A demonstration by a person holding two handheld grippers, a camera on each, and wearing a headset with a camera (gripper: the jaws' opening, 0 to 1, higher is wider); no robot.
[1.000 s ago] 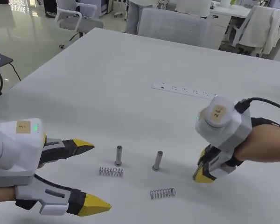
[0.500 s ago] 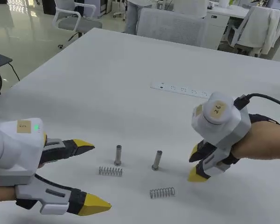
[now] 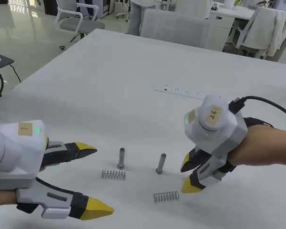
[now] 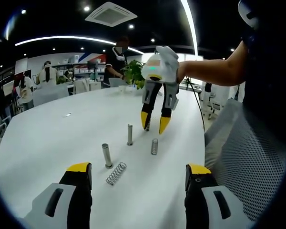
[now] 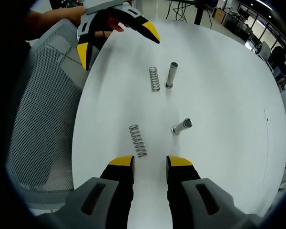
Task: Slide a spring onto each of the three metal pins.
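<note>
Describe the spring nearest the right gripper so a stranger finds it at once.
On the white table, two metal pins stand. This spring lies by the right gripper's yellow tips, apart from the right pin; the other spring lies beside the left pin.

A white table [image 3: 133, 67] is set in an open office, a white power strip [image 3: 183, 92] laid on it. A grey office chair [image 3: 78, 16] is seen on glossy floor [image 3: 19, 33]; strip lights [image 4: 189, 28] and a vent [image 4: 110, 13] are mounted overhead.
</note>
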